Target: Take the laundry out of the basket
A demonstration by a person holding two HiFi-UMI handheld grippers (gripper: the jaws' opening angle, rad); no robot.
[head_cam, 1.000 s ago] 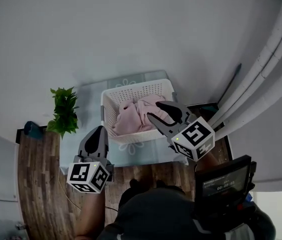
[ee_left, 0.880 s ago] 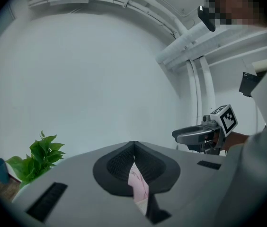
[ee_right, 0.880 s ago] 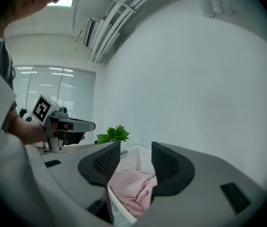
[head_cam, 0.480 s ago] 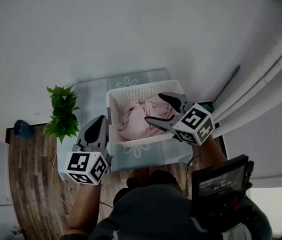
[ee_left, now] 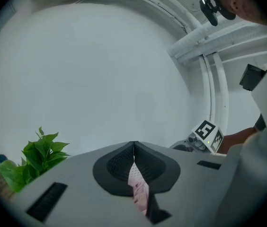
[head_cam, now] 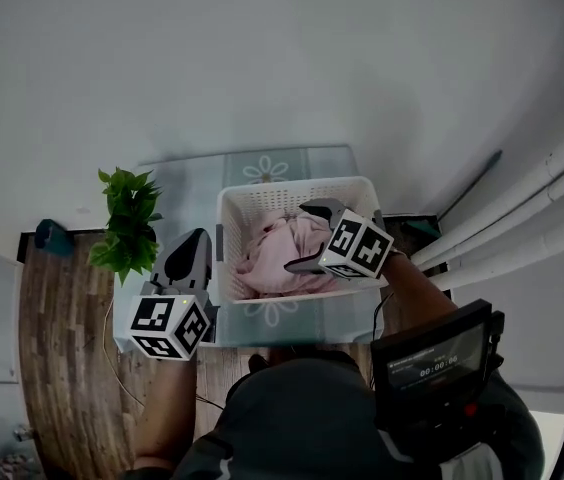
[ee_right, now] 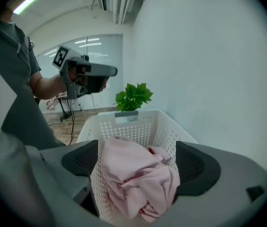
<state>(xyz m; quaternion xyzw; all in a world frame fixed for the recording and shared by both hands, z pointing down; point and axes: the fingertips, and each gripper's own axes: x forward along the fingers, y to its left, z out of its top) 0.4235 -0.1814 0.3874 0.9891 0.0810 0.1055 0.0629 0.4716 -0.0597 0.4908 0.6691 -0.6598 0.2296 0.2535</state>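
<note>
I am at the reach-in, the first step, with nothing lifted yet. My right gripper (head_cam: 305,236) hangs over the basket (head_cam: 262,200), and its jaws are opening, now nearly as wide as they go. The laundry (ee_right: 133,183) sits between them, but the pads are not pressing on it.

My left gripper (head_cam: 196,240) waits outside the basket at its 8 o'clock, jaws pressed together and holding nothing (the pink sliver seen through their lower gap is, I judge, only the basket and cloth beyond).

Next, I think, comes a drop straight down until both pads sink past the top fold, then a firm close on a thick bunch of cloth and a lift clear of the rim. A shallow pinch would likely catch only one layer and let the rest slide back.

The basket is white, with perforated walls, and stands on the bench (head_cam: 177,198). It holds one crumpled heap of pale pink fabric, piled toward its 6 o'clock wall and rising about to the rim. A speck of red shows in the folds; I cannot tell whether that is a second piece. A plant (head_cam: 127,233) stands at the basket's 9 o'clock, apart from it.
</note>
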